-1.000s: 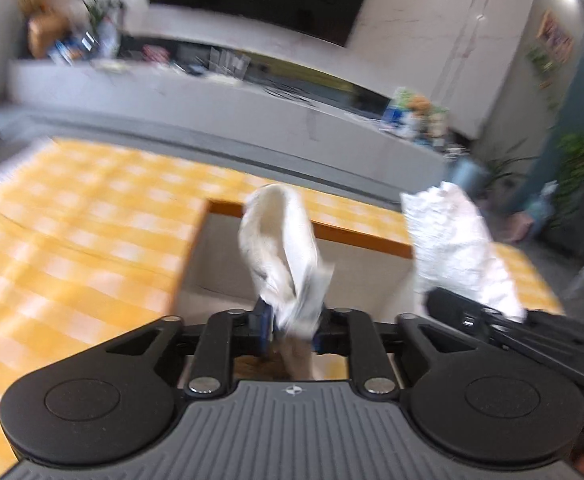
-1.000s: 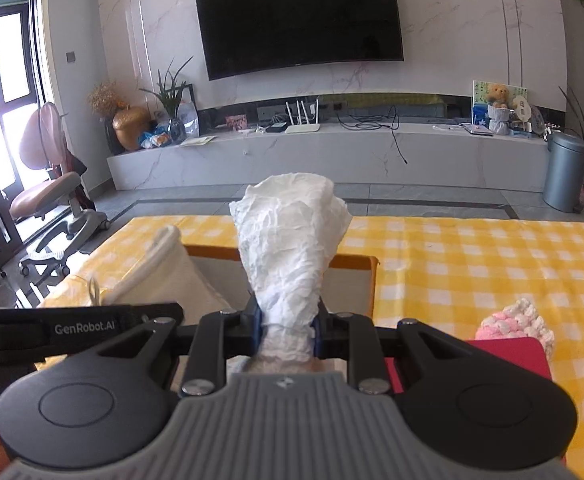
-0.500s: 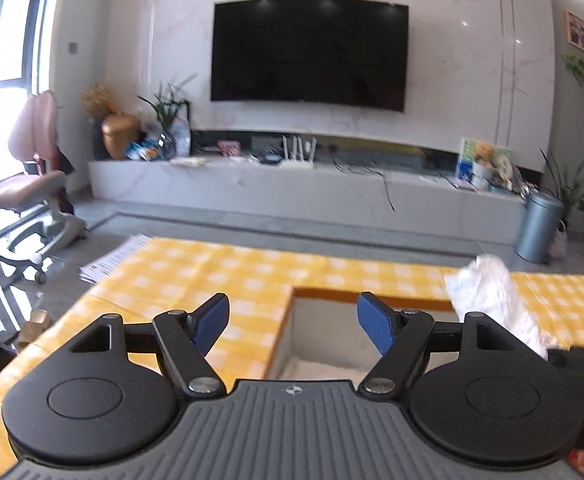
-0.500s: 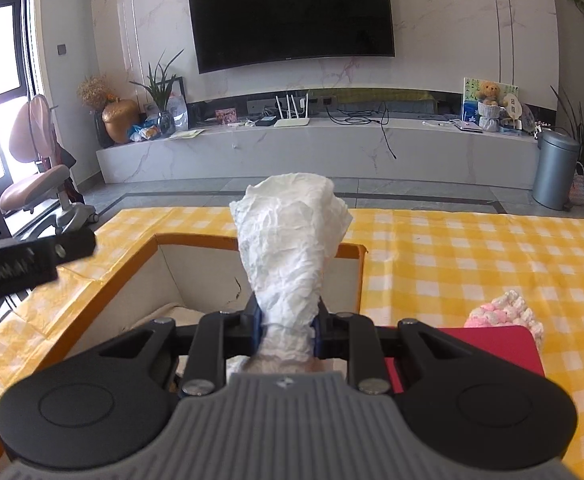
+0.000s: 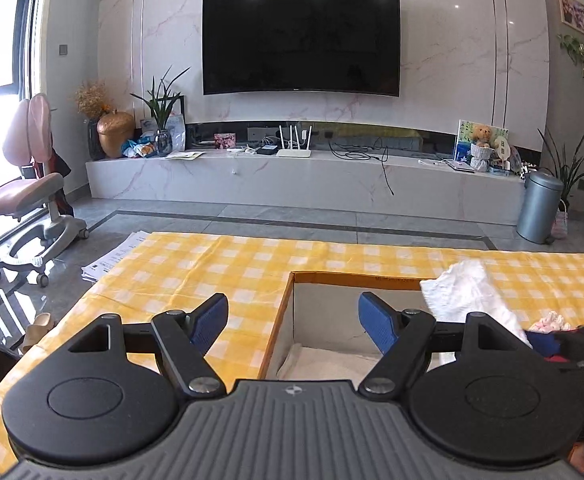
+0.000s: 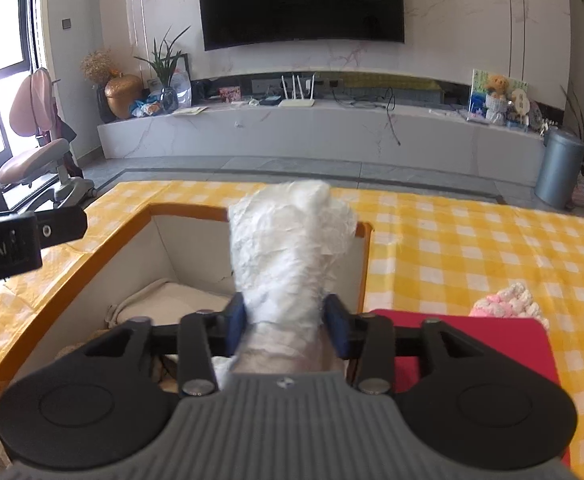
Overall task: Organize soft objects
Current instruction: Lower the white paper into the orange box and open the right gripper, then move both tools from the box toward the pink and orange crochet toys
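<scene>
An open cardboard box (image 6: 154, 210) with an orange rim sits on the yellow checked tablecloth (image 6: 471, 240). A cream folded cloth (image 6: 172, 300) lies inside it. My right gripper (image 6: 286, 322) holds a crumpled white cloth (image 6: 288, 240) over the box, with the jaws slightly parted around it. My left gripper (image 5: 293, 326) is open and empty above the box's left wall (image 5: 278, 336). The white cloth also shows in the left wrist view (image 5: 467, 296), at the right.
A red mat (image 6: 491, 344) lies right of the box with a pink and white knitted item (image 6: 507, 300) on its far edge. Beyond the table are a TV wall, a pink chair (image 5: 32, 184) and a grey bin (image 5: 537, 208).
My left gripper opened and let go of the cream cloth, which now lies in the box. It rose and levelled. My right gripper moved over the box and its jaws loosened a little.
</scene>
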Demonstrator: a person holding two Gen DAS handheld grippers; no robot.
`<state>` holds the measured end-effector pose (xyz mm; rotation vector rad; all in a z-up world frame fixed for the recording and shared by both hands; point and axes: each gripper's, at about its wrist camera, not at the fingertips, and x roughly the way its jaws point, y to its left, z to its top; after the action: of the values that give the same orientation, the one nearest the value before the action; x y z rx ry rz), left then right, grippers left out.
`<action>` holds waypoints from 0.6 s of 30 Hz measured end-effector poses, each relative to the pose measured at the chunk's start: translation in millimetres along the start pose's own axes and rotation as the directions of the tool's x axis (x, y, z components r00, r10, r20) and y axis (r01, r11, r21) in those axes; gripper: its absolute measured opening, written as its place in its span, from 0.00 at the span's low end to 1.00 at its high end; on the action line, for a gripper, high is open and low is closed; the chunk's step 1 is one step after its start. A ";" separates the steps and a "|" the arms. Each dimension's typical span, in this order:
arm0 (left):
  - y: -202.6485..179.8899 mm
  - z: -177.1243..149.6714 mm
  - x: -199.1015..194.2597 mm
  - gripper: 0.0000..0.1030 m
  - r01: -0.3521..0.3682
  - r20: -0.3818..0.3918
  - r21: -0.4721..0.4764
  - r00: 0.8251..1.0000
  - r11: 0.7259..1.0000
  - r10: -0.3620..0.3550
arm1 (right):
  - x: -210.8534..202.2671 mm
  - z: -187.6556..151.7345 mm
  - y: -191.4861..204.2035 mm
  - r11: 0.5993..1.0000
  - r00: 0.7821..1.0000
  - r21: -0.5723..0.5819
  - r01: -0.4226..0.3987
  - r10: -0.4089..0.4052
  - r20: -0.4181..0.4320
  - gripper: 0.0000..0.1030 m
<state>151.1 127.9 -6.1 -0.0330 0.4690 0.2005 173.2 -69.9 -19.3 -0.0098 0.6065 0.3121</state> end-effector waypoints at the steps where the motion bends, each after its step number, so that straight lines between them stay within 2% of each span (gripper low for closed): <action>1: -0.1 0.4 -0.8 0.85 -0.002 0.003 -0.001 1.000 1.000 0.002 | -2.1 0.7 -0.2 1.000 1.000 0.001 -0.002 0.002 0.017 0.58; 2: 0.6 0.4 -1.5 0.85 -0.001 0.005 -0.004 1.000 1.000 0.001 | -3.7 1.3 -0.4 1.000 1.000 0.000 -0.003 0.003 0.031 0.60; 4: 2.1 1.5 -2.3 0.85 0.004 0.006 -0.014 1.000 1.000 -0.004 | -5.6 1.6 0.2 1.000 0.999 -0.004 0.009 -0.009 0.044 0.74; 13: 9.2 5.6 -6.3 0.85 0.000 0.005 -0.064 1.000 0.998 0.001 | -12.0 3.8 -3.1 1.000 0.998 0.027 -0.001 -0.001 0.069 0.75; 18: 7.3 11.6 -16.1 0.85 0.017 0.031 -0.068 0.999 0.998 -0.015 | -23.8 4.2 -2.5 0.999 0.996 0.043 -0.006 0.002 0.092 0.75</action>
<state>140.8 132.9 11.6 -0.1003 0.4312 0.2012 157.8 -78.7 -2.6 0.0468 0.5221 0.3016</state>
